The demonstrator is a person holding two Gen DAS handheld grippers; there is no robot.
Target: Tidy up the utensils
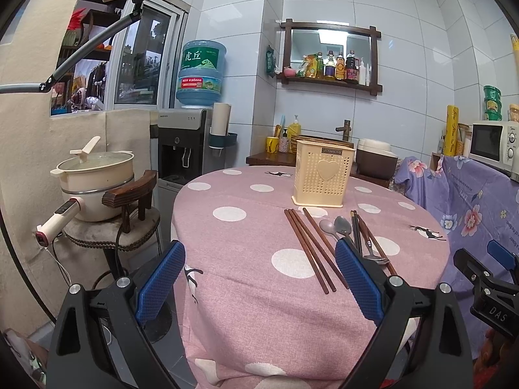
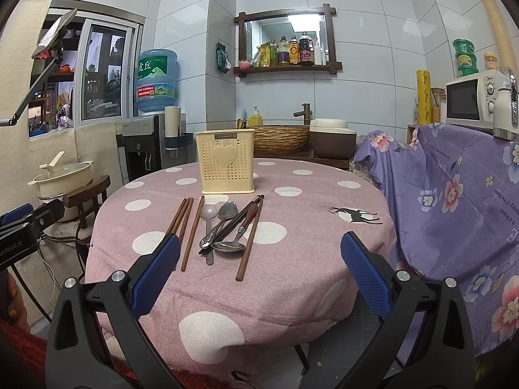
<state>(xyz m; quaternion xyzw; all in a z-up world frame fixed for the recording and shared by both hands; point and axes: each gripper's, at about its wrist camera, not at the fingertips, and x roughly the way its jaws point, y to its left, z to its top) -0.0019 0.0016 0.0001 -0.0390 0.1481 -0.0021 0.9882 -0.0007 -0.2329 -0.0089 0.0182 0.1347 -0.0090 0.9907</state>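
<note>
Utensils lie loose on the pink polka-dot tablecloth (image 2: 279, 259) just in front of the cream perforated plastic holder (image 2: 226, 165): brown wooden chopsticks (image 2: 191, 233), metal spoons (image 2: 223, 223). Left gripper (image 1: 259, 278) and right gripper (image 2: 259, 272) both hang released, short of the holder, grasping nothing.
</note>
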